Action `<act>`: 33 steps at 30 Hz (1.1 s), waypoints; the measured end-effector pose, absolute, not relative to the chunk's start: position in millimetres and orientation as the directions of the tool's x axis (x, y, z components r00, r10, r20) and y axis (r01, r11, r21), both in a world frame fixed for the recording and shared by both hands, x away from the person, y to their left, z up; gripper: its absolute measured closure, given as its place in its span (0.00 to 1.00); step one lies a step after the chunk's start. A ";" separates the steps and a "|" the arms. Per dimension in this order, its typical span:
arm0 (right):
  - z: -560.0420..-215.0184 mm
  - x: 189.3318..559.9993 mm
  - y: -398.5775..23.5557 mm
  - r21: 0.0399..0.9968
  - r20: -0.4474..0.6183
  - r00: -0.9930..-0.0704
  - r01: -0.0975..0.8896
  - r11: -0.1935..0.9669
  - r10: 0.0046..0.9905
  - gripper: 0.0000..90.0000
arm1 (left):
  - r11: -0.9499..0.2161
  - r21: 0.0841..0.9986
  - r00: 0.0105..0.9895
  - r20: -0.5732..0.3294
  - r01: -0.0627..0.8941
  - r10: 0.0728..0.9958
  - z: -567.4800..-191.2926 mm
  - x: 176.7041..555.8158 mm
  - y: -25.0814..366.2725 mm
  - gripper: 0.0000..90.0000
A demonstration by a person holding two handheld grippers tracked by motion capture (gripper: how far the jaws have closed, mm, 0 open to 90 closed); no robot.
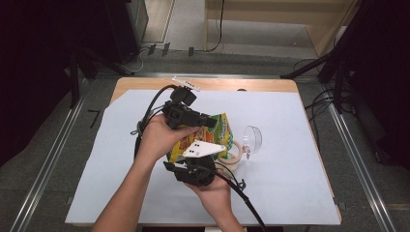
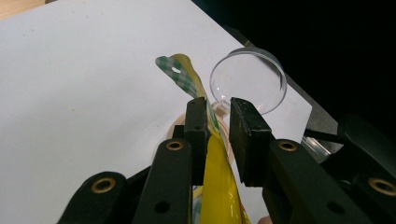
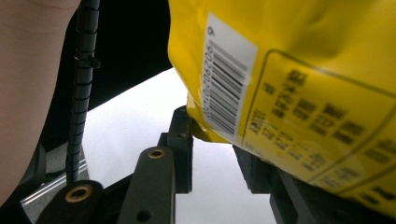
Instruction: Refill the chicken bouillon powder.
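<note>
Yellow-green crinkly snack bag (image 1: 220, 130) held mid-frame off the counter (image 1: 290, 183), left tongs (image 2: 218, 122) narrowly straddling its top edge, right tongs (image 3: 212, 154) clamping its bottom corner.

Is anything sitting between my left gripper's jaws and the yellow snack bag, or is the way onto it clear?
Nothing visible blocks it. The yellow snack bag already stands between the left gripper jaws, against one jaw with a gap to the other. The clear round lid and tape roll lie beyond.
</note>
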State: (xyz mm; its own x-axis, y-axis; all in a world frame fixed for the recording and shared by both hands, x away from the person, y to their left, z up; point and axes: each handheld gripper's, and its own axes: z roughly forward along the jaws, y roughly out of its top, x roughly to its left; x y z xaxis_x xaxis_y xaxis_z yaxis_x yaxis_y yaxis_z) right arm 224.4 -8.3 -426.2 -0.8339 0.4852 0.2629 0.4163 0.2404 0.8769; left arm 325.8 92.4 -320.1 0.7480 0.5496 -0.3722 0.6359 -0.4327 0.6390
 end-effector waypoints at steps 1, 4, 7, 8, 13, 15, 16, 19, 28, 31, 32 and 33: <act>-426.2 224.3 -8.3 0.877 0.262 -0.834 0.416 0.240 0.485 0.78 | -0.433 0.639 0.748 -0.372 0.636 0.549 -320.0 325.7 92.4 0.87; -426.0 224.1 -8.1 0.878 0.262 -0.834 0.415 0.240 0.485 0.78 | -0.431 0.641 0.748 -0.373 0.635 0.549 -319.9 325.5 92.7 0.87; -425.9 224.0 -8.0 0.878 0.261 -0.835 0.414 0.240 0.485 0.78 | -0.431 0.641 0.748 -0.373 0.635 0.549 -319.9 325.5 92.7 0.86; -425.9 224.1 -8.1 0.878 0.262 -0.834 0.415 0.240 0.485 0.78 | -0.431 0.641 0.748 -0.372 0.635 0.549 -320.0 325.6 92.6 0.86; -426.2 224.4 -8.3 0.878 0.262 -0.834 0.415 0.240 0.485 0.78 | -0.433 0.640 0.748 -0.372 0.635 0.549 -320.0 325.7 92.4 0.86; -426.2 224.3 -8.3 0.877 0.262 -0.834 0.415 0.240 0.485 0.78 | -0.433 0.639 0.748 -0.372 0.636 0.550 -320.1 325.8 92.4 0.86; -426.2 224.3 -8.3 0.878 0.262 -0.835 0.415 0.240 0.484 0.78 | -0.432 0.639 0.747 -0.373 0.637 0.550 -320.2 325.8 92.4 0.86; -426.1 224.2 -8.2 0.877 0.263 -0.834 0.416 0.240 0.485 0.78 | -0.432 0.639 0.748 -0.373 0.636 0.550 -320.2 325.8 92.5 0.86; -425.4 223.4 -9.0 0.877 0.259 -0.835 0.414 0.245 0.486 0.78 | -0.429 0.640 0.747 -0.376 0.637 0.548 -320.2 325.5 92.3 0.86; -425.1 223.1 -9.0 0.876 0.261 -0.833 0.416 0.242 0.487 0.78 | -0.430 0.646 0.751 -0.369 0.631 0.548 -319.3 324.5 92.0 0.86; -425.1 223.0 -9.0 0.877 0.261 -0.833 0.416 0.241 0.487 0.78 | -0.431 0.649 0.754 -0.363 0.626 0.547 -318.3 323.2 91.5 0.87; -425.3 222.7 -8.7 0.879 0.264 -0.832 0.416 0.234 0.488 0.78 | -0.435 0.653 0.758 -0.355 0.620 0.548 -317.1 321.6 90.5 0.87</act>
State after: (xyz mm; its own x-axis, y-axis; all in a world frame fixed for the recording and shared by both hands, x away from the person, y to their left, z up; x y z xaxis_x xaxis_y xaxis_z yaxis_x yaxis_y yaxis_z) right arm 222.7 -8.7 -425.3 -0.8319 0.4882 0.2639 0.4160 0.2338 0.8788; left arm 321.6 90.5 -317.1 0.7579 0.5476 -0.3546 0.6200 -0.4353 0.6528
